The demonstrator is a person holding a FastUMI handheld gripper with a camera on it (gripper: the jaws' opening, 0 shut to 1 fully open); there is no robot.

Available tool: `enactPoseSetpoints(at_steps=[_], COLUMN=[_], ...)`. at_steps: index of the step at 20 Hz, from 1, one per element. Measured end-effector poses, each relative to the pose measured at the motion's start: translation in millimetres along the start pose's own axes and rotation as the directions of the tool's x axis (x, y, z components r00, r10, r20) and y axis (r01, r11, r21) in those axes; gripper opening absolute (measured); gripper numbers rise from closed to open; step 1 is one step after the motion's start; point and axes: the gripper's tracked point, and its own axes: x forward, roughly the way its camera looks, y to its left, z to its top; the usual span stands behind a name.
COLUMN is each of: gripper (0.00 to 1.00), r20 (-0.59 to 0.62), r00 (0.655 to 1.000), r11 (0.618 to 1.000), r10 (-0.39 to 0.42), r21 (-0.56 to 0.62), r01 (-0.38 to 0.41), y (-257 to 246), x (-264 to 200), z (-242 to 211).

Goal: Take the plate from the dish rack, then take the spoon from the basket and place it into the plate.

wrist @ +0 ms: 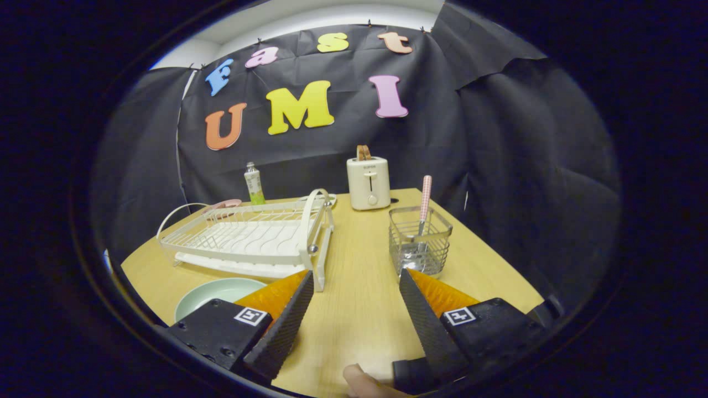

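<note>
Gripper view: we see the claw (357, 279) spread wide above the wooden tabletop (359, 309), its 2 fingers holding nothing. The pale green plate (213, 293) lies on the tabletop beside the left finger, just in front of the white dish rack (249, 237). The spoon (425, 202) (pink checked handle) stands upright in the wire basket (419, 246), just ahead of the right finger.

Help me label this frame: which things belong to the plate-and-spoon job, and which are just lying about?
Job:
plate, on the table by the tool, which is open with nothing between its fingers
dish rack
spoon, standing in the basket

Lying about:
toaster
bottle
</note>
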Motion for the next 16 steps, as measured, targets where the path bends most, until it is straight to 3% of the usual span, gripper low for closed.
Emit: enactPoseSetpoints(at_steps=[4, 10, 16], gripper=[1.00, 1.00, 1.00], r20=[0.021, 0.034, -0.038], r00=[0.998, 0.997, 0.994], r11=[0.998, 0.997, 0.994], r10=[-0.062, -0.074, -0.107], r21=[-0.022, -0.013, 0.025], r01=[0.062, 0.074, 0.108], y=[-31.7, -59.6, -90.2], x=[29.8, 80.9, 136.8], z=[29.7, 71.0, 82.7])
